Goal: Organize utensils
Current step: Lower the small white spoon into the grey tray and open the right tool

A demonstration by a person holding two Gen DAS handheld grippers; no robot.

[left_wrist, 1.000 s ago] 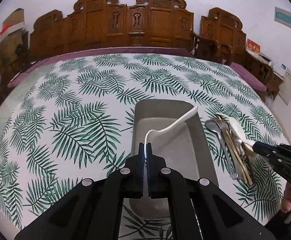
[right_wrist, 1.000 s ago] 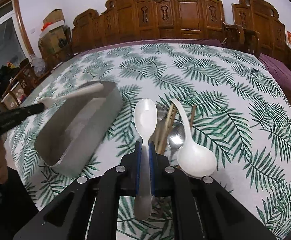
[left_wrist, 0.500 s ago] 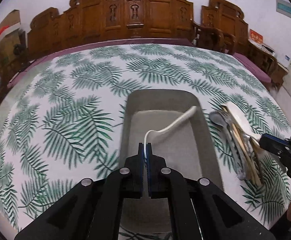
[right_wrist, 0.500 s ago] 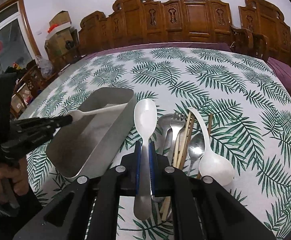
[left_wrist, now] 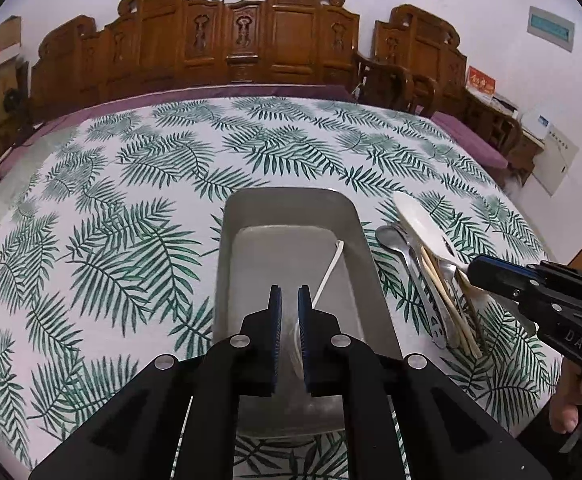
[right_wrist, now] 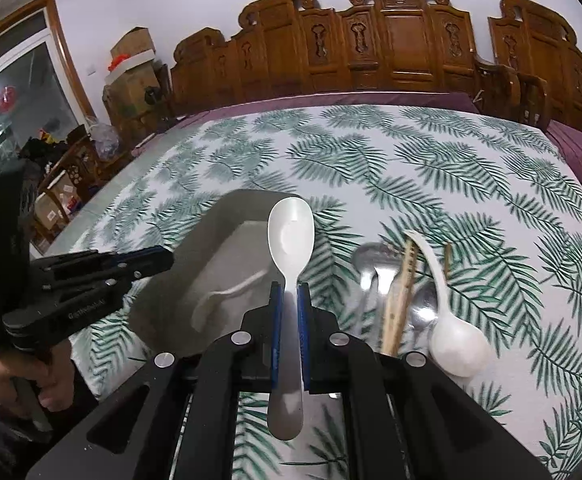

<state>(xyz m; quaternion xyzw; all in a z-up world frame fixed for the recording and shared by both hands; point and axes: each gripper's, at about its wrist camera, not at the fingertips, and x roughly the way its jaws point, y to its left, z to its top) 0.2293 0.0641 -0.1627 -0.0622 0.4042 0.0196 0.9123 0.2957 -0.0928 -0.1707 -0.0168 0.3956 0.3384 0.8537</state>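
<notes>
My left gripper (left_wrist: 289, 300) hovers over the grey tray (left_wrist: 227, 240), its jaws opening. A white soup spoon (left_wrist: 329, 270) lies loose in the tray below them, its bowl under the fingertips and no pad pressing on it. My right gripper (right_wrist: 289, 300) is shut on the handle of a flat white spoon (right_wrist: 291, 232) and holds it above the tablecloth beside the tray (right_wrist: 195, 240). From the right wrist view the soup spoon (right_wrist: 227, 296) rests on the tray floor, with the left gripper (right_wrist: 167, 258) at its left rim. The left wrist view shows the right gripper (left_wrist: 471, 270) over the pile.
A pile of utensils (right_wrist: 395, 300) lies right of the tray: metal spoons, a fork, chopsticks and another white soup spoon (right_wrist: 457, 344). The leaf-print tablecloth (left_wrist: 131, 220) covers the table. Carved wooden chairs (left_wrist: 275, 40) line its far edge. A person's hand (right_wrist: 31, 376) grips the left tool.
The left gripper's jaws have parted and the white soup spoon has dropped onto the tray floor. The right gripper has lifted its flat spoon and drifted toward the tray.
</notes>
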